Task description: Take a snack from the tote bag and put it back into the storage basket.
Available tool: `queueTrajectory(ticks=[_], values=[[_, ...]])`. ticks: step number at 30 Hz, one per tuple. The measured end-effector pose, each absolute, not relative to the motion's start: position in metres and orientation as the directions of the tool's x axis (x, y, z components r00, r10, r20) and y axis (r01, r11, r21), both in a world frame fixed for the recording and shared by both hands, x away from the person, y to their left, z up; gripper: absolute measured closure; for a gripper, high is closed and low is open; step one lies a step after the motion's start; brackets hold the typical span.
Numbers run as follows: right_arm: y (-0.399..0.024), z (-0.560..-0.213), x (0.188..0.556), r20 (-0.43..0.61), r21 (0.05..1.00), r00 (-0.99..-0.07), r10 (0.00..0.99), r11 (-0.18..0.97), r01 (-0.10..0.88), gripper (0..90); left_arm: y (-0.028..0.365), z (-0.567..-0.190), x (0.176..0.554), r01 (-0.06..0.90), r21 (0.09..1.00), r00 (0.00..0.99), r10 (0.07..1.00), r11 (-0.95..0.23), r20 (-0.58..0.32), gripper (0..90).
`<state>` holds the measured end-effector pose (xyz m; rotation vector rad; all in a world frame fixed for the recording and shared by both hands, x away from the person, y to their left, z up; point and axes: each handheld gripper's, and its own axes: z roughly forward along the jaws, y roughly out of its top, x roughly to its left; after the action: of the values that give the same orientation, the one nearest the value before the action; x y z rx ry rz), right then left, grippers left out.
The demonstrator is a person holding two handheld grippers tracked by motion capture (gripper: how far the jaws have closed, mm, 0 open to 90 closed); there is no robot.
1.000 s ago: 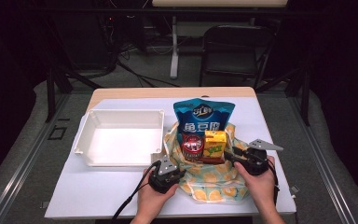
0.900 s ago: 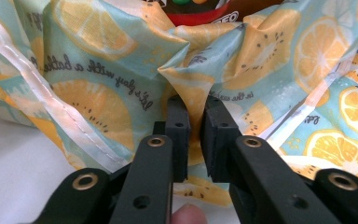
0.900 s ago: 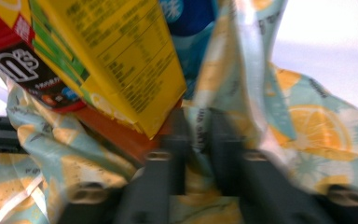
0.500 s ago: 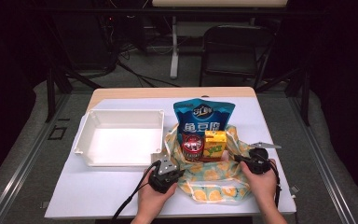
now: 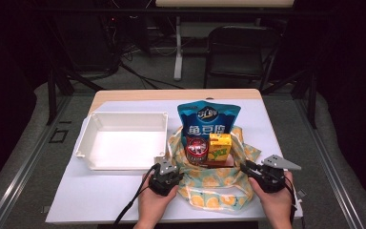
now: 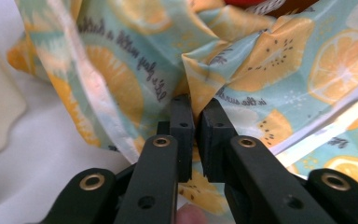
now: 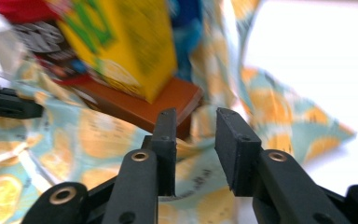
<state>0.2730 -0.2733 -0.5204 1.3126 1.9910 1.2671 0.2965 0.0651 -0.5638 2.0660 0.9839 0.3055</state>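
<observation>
A cloth printed with orange slices lies on the table, its edges pulled up around a blue snack bag, a red can, a yellow juice box and a flat brown box. My left gripper sits at the cloth's left side. In the left gripper view, that left gripper pinches a fold of the cloth; its jaws have just eased open slightly. My right gripper is at the cloth's right side. There the right gripper has just been opening and grips nothing, with cloth behind it.
A white tray stands left of the cloth. Bare white table stretches in front of the tray. A dark chair stands beyond the table's far edge. The person's hands come in at the near edge.
My right gripper has drawn back a little toward the near right and its jaws now stand apart. The left gripper has stayed where it was on the cloth.
</observation>
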Motion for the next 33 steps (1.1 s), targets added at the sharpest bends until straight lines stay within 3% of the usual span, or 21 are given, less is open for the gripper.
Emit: queueTrajectory(ticks=[6, 11, 20, 26, 30, 33], values=[[-0.263, -0.515, 0.270, 0.085, 0.912, -0.486, 0.870, 0.129, 0.390, 80.6, 0.069, -0.552, 0.291, 0.514, 0.780, 0.671, 0.734, -0.355, -0.108, 85.1], [-0.252, -0.524, 0.281, 0.123, 0.892, -0.495, 0.860, 0.122, 0.435, 83.2, 0.076, -0.538, 0.286, 0.494, 0.831, 0.668, 0.724, -0.256, -0.173, 73.6], [-0.239, -0.540, 0.281, 0.123, 0.835, -0.553, 0.824, 0.216, 0.507, 90.0, 0.073, -0.510, 0.287, 0.447, 0.881, 0.625, 0.759, -0.155, -0.183, 57.9], [-0.227, -0.552, 0.284, 0.128, 0.786, -0.586, 0.800, 0.278, 0.552, 90.0, 0.060, -0.526, 0.297, 0.487, 0.843, 0.609, 0.780, -0.227, -0.142, 54.5], [-0.225, -0.555, 0.285, 0.121, 0.778, -0.597, 0.793, 0.298, 0.553, 90.0, 0.053, -0.535, 0.299, 0.490, 0.838, 0.576, 0.810, -0.239, -0.105, 45.1], [-0.227, -0.555, 0.286, 0.129, 0.777, -0.597, 0.792, 0.294, 0.557, 90.0, 0.049, -0.536, 0.300, 0.484, 0.840, 0.559, 0.825, -0.244, -0.083, 43.1]])
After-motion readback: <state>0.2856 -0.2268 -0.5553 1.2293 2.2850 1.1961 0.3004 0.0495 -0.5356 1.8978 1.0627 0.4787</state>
